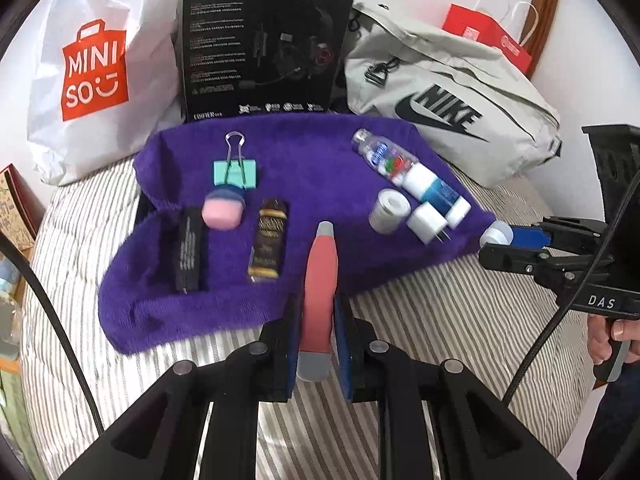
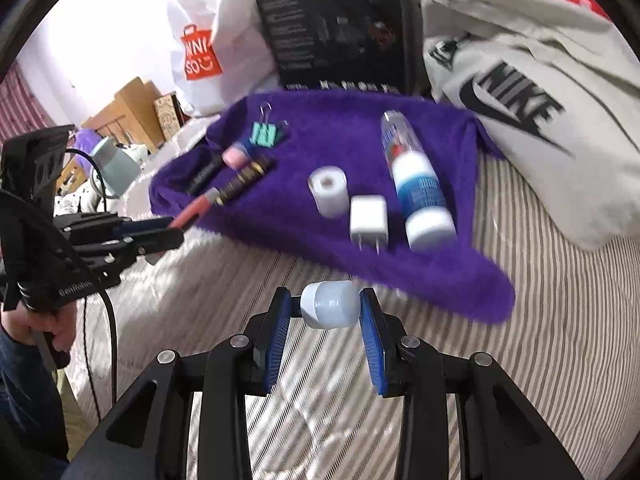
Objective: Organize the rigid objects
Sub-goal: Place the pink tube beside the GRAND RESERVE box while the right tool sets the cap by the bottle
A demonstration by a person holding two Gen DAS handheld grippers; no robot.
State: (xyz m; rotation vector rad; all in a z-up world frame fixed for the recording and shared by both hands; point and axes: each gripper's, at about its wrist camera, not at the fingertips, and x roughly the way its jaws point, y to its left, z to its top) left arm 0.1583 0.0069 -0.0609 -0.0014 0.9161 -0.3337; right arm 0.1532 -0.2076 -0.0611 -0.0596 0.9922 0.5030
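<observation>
While the left gripper (image 1: 314,344) is clamped on a coral-red pen-shaped tool with grey ends (image 1: 319,300), that tool stands lengthwise between the blue pads, its far grey tip reaching over the near edge of the purple towel (image 1: 168,312); the right gripper (image 2: 325,336) is closed on a small pale lavender-white capsule-shaped container (image 2: 330,305), held crosswise between its pads just short of the towel's near edge (image 2: 472,296).

Ahead of the left gripper, on the towel, lie a dark gold-printed tube (image 1: 269,246) just left of the tool's tip, a flat black stick (image 1: 189,248) farther left, a pink-and-blue cap-like piece (image 1: 222,209) and, touching it beyond, a mint-green binder clip (image 1: 235,172) with wire handles; ahead and to its right lie a white roll of tape (image 1: 389,210), a white charger plug (image 1: 428,222) beside it, a blue-and-white glue bottle (image 1: 436,196), and a clear printed bottle (image 1: 382,156) touching the glue bottle's far end.

From the right gripper the plug (image 2: 369,218) sits straight ahead with prongs toward the camera, the tape roll (image 2: 329,190) just left of it, the glue bottle (image 2: 424,204) just right.

The towel lies on a striped bedcover (image 1: 440,320); beyond it stand a white Miniso bag (image 1: 96,76), a black headset box (image 1: 264,40), a grey Nike bag (image 1: 452,92) and a red paper bag (image 1: 488,36); a hand (image 2: 44,328) grips the left gripper's handle.
</observation>
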